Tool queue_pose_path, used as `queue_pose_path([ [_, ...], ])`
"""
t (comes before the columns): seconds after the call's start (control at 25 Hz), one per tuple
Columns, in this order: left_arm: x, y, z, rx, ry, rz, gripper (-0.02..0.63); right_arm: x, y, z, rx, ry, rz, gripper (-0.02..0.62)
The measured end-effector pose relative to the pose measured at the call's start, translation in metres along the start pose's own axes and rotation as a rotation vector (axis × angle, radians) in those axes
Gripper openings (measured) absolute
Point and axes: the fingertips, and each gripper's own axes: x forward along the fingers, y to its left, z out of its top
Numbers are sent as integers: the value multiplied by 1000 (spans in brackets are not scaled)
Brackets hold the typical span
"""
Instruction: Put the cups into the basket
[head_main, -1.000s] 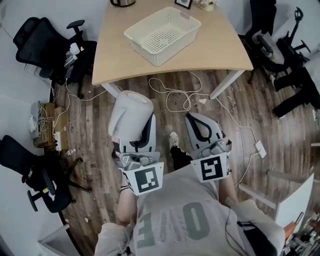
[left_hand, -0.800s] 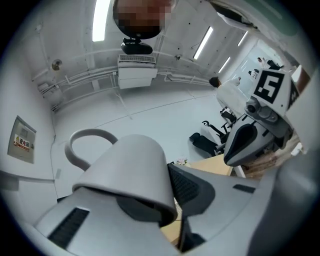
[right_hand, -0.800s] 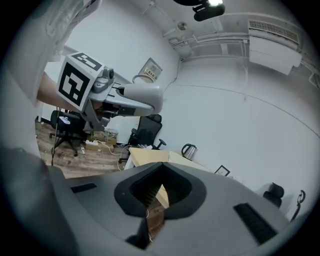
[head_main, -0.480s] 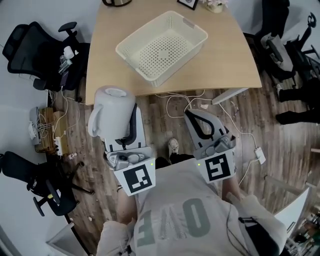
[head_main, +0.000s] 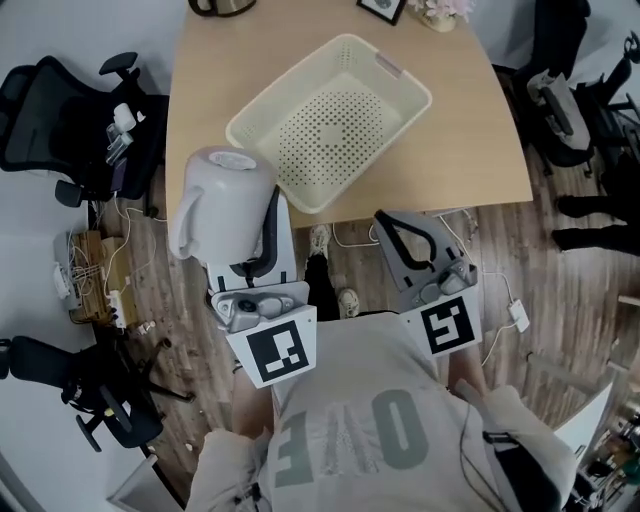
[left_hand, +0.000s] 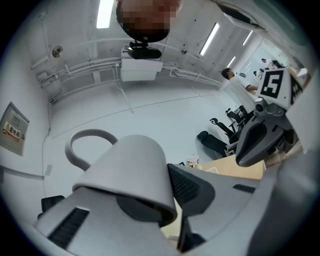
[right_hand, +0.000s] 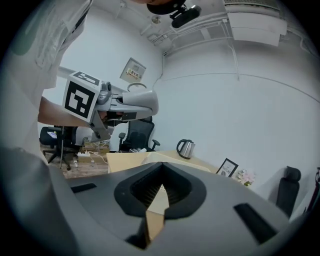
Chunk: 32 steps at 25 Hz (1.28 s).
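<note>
from the head view, the left gripper (head_main: 255, 230) carries a white cup (head_main: 222, 205) tipped on its side, base toward the camera, jaws pressed on its wall so it cannot roll out. it hangs over the near edge of the table (head_main: 470, 150), just beside the basket (head_main: 288, 83) but not over it; i judge it is being carried in for the drop. the right gripper (head_main: 395, 232) hangs apart over the floor, likely kept clear of the path

along the left gripper view, the cup (left_hand: 130, 170) fills the gap between the jaws, mouth toward the lens, its handle (left_hand: 75, 145) sticking out to one side where no jaw blocks it

along the right gripper view, the right gripper (right_hand: 160, 192) has its jaws drawn together with nothing between them, only a sliver of table showing through; a kettle (right_hand: 184, 148) stands at the table's far end, well away from the basket
</note>
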Motion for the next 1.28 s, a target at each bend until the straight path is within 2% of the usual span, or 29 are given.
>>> queue_pose_path([
  [0.16,55,14,2,48,-56,-59,57,33,-36,18,54,-40,-49,-2],
  [0.24,81,24,1,58,-73,-84,57,53,-55,25,37,-26,-74,-2],
  [0.52,153,42,-16,41,-108,-162,57,114,-104,40,38,3,-129,-2],
  [0.64,177,43,-28,55,-90,-205,57,137,-119,37,37,30,-151,-2],
  [0.76,197,35,-39,17,-101,-247,55,153,-134,35,47,39,-173,-2],
  [0.92,215,15,-51,-49,-10,-324,55,155,-152,23,83,36,-165,-2],
  [1.0,221,2,-55,-39,23,-334,54,153,-163,15,108,14,-165,-2],
  [1.12,225,-18,-59,-23,66,-338,54,150,-175,7,92,-6,-138,-2],
  [1.28,229,-41,-67,48,137,-395,54,148,-188,5,74,-44,-127,-2],
])
